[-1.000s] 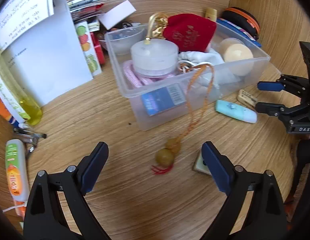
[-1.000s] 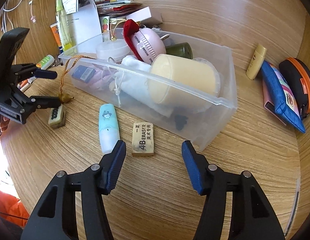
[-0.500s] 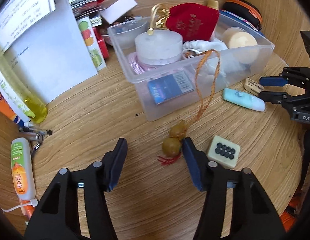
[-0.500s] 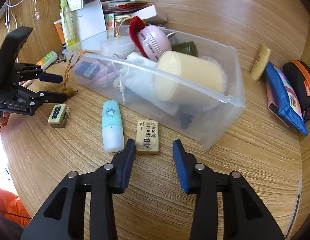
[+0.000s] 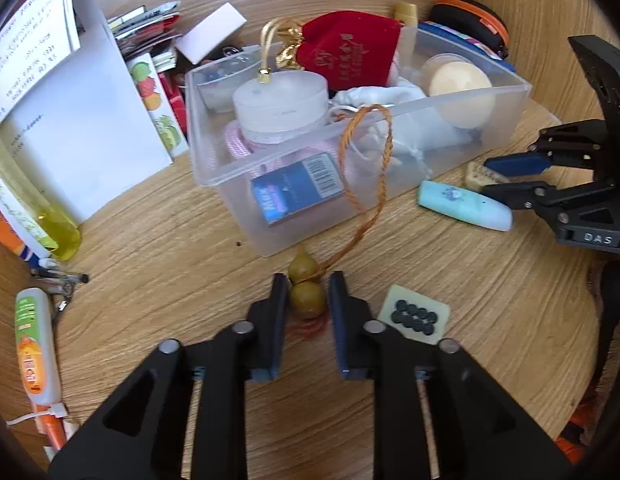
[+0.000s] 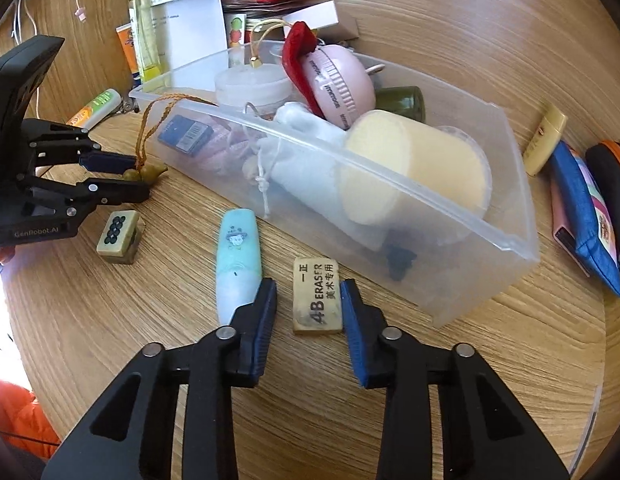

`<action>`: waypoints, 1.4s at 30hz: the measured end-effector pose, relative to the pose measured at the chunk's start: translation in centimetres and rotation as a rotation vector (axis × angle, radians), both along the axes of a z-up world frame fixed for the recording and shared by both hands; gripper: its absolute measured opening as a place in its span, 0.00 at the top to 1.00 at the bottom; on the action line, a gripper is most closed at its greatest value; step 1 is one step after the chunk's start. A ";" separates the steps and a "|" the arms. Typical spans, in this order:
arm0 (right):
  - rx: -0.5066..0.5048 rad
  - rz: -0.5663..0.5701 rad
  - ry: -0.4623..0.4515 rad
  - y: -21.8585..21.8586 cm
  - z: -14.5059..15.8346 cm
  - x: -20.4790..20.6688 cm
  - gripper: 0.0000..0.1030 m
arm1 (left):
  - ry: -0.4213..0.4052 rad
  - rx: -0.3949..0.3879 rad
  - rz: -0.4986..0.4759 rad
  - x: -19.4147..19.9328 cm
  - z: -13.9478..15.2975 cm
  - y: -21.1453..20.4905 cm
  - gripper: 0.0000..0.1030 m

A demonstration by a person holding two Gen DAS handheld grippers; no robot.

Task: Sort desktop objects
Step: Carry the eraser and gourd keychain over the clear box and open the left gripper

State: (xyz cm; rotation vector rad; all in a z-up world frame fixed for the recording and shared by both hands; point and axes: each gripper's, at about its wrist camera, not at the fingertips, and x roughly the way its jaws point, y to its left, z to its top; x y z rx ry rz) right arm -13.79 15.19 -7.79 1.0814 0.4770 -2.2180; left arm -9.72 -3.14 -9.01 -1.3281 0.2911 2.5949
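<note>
A clear plastic bin [image 5: 506, 92] [image 6: 510, 240] full of small items stands on the wooden desk. A gourd charm [image 5: 307, 295] [image 6: 150, 173] lies in front of it, its orange cord [image 5: 370, 184] looped over the bin's rim. My left gripper [image 5: 308, 288] [image 6: 130, 176] has narrowed around the gourd; I cannot tell whether the pads touch it. My right gripper [image 6: 308, 292] [image 5: 490, 180] straddles a 4B eraser [image 6: 317, 301] [image 5: 484, 174], with small gaps on both sides. A light-blue tube [image 6: 238, 256] [image 5: 464, 205] and a mahjong tile [image 6: 119, 236] [image 5: 415, 314] lie nearby.
White papers [image 5: 70, 112], a yellow bottle [image 5: 50, 216] and an orange-green tube [image 5: 32, 344] lie left of the bin. A blue pouch [image 6: 582, 208], an orange-black case [image 6: 614, 176] and a yellow tube [image 6: 546, 140] lie on its right.
Both grippers have narrowed. The left has moved forward around the gourd charm. The right has moved forward around the eraser.
</note>
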 end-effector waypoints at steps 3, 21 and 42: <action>-0.012 0.001 -0.007 0.0 0.0 0.0 0.79 | -0.003 0.029 -0.002 -0.3 0.0 -0.3 0.82; -0.066 -0.009 -0.002 2.1 1.2 1.9 0.79 | 0.053 0.176 0.125 2.2 1.8 -1.9 0.82; -0.161 0.030 0.095 2.5 5.7 3.1 0.79 | 0.202 0.291 0.112 2.4 6.9 -1.5 0.82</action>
